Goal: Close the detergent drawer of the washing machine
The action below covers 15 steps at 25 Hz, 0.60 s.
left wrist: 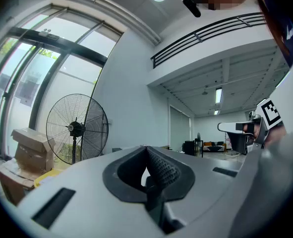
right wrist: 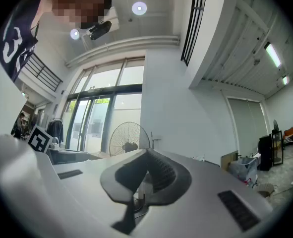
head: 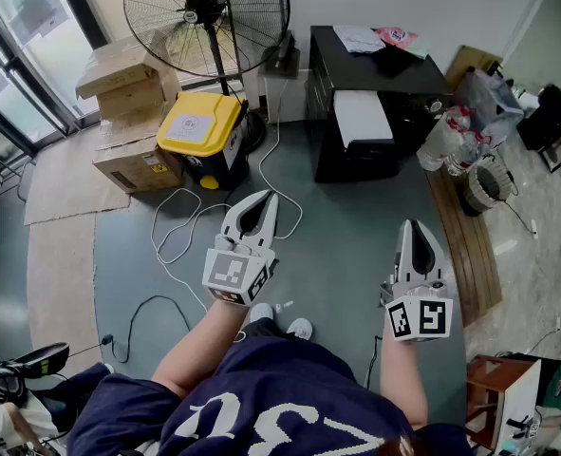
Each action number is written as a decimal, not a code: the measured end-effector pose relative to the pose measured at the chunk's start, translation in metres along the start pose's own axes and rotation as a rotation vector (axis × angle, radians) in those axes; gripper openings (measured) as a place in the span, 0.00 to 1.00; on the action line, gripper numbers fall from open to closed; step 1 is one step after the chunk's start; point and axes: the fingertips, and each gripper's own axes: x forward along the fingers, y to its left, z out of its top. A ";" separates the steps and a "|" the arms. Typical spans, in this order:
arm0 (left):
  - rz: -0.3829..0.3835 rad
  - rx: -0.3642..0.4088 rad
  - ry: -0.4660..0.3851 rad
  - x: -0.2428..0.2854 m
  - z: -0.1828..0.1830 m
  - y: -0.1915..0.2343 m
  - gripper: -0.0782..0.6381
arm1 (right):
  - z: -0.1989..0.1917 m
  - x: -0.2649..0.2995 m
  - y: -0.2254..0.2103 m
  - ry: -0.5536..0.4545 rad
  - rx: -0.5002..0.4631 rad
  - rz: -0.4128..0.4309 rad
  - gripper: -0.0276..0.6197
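No washing machine or detergent drawer shows in any view. In the head view my left gripper (head: pixel 264 200) is held out level over the grey floor, jaws together with nothing between them. My right gripper (head: pixel 415 228) hangs to its right, also shut and empty. The left gripper view looks along the closed left gripper (left wrist: pixel 146 150) toward a standing fan (left wrist: pixel 77 129) and a white wall. The right gripper view looks past the closed right gripper (right wrist: pixel 147 153) at tall windows and the same fan (right wrist: pixel 129 141).
A large fan (head: pixel 209 12), cardboard boxes (head: pixel 126 82) and a yellow-lidded bin (head: pixel 202 131) stand ahead at the left. A black cabinet (head: pixel 329 112) stands ahead at the right, with bags (head: pixel 472 112) beside it. White and black cables (head: pixel 180 226) lie on the floor. A wooden board (head: pixel 470 255) lies at the right.
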 end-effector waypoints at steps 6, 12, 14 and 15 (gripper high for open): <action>0.012 0.016 -0.005 0.001 0.003 -0.005 0.13 | 0.005 -0.008 -0.013 -0.019 0.027 0.002 0.06; 0.026 0.021 0.005 0.006 -0.003 -0.006 0.13 | 0.005 -0.007 -0.024 -0.033 0.066 0.019 0.07; 0.025 0.021 0.012 0.012 -0.005 -0.005 0.13 | 0.002 -0.003 -0.027 -0.027 0.070 0.018 0.07; 0.024 0.022 0.014 0.016 -0.006 -0.004 0.13 | 0.000 0.001 -0.028 -0.024 0.071 0.018 0.07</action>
